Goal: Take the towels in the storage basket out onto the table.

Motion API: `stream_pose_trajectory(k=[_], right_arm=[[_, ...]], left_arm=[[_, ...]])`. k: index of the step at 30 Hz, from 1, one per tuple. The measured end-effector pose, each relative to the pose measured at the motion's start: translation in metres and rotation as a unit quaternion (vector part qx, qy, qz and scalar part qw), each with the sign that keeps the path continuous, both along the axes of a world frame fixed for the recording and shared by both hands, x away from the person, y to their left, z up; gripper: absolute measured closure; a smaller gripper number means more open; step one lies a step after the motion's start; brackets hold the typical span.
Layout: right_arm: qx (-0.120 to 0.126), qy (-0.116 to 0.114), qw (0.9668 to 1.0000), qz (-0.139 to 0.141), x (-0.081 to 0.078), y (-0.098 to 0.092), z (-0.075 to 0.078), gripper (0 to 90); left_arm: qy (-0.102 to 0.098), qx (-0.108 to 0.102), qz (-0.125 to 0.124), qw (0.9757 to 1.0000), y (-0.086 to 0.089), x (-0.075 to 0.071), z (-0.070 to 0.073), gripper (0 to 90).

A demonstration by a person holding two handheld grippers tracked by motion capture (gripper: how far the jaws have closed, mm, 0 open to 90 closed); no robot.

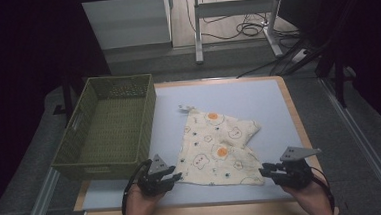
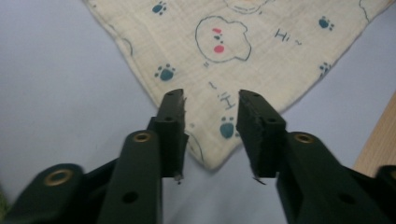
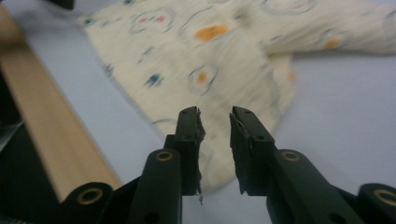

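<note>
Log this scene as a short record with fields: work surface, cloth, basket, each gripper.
surface: pale blue mat on a wood-edged table
cloth: cream printed cloth, lying partly folded on the mat
basket: green woven basket, left of the cloth, nothing seen inside
left gripper: at the cloth's near left corner, jaws apart, corner lying between them, not pinched
right gripper: at the cloth's near right corner, jaws apart, not pinching

A cream printed cloth (image 1: pixel 218 148) lies crumpled at the desk's (image 1: pixel 258 101) centre. The left gripper (image 1: pixel 175 177) sits at its seven o'clock corner, the right gripper (image 1: pixel 262 171) at five o'clock. A green basket (image 1: pixel 80 134) stands at nine o'clock.
</note>
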State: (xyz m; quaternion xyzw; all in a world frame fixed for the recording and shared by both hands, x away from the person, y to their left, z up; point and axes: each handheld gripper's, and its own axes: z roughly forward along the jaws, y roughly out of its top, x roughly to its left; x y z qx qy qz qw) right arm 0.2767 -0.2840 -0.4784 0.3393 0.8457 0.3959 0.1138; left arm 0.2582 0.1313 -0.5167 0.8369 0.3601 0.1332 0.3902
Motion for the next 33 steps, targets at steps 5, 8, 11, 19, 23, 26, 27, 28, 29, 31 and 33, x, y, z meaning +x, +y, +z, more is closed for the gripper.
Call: stream_pose_trajectory(k=[5,8,11,19,23,26,27,28,29,31,33], right_arm=[[-0.017,-0.013,0.9986,-0.048,0.046,-0.005,-0.003,70.6],[-0.008,-0.010,0.9967,-0.080,0.077,-0.009,-0.008,71.1],[-0.009,-0.012,0.9942,-0.107,0.104,-0.010,-0.012,71.1],[-0.029,-0.005,0.9906,-0.134,0.157,-0.001,-0.029,64.5],[-0.041,-0.008,0.9895,-0.139,0.164,0.003,-0.042,77.9],[-0.040,-0.009,0.9901,-0.134,0.162,0.007,-0.042,86.5],[-0.050,-0.008,0.9901,-0.131,0.162,0.008,-0.039,86.8],[-0.054,-0.009,0.9902,-0.129,0.163,0.009,-0.035,86.8],[-0.053,-0.019,0.9901,-0.129,0.163,0.009,-0.028,86.8],[-0.042,-0.034,0.9893,-0.135,0.166,0.009,-0.009,86.8],[-0.044,-0.049,0.9883,-0.138,0.171,0.009,0.012,86.8]], left_arm=[[-0.014,0.010,0.004,0.9998,-0.018,0.015,-0.001,38.3],[-0.014,0.018,0.010,0.9997,-0.027,0.025,-0.008,30.7],[-0.013,0.026,0.014,0.9995,-0.032,0.031,-0.015,24.5],[0.014,0.024,0.018,0.9995,-0.035,0.038,-0.030,12.0],[0.015,0.023,0.018,0.9995,-0.035,0.038,-0.030,11.9],[0.014,0.023,0.018,0.9995,-0.035,0.038,-0.030,11.9],[0.014,0.023,0.018,0.9995,-0.035,0.038,-0.030,11.9],[0.014,0.023,0.018,0.9995,-0.035,0.038,-0.030,11.9],[0.014,0.023,0.018,0.9995,-0.035,0.038,-0.030,11.9],[0.014,0.024,0.019,0.9994,-0.035,0.038,-0.030,11.5],[0.014,0.026,0.021,0.9993,-0.035,0.038,-0.030,10.6]])
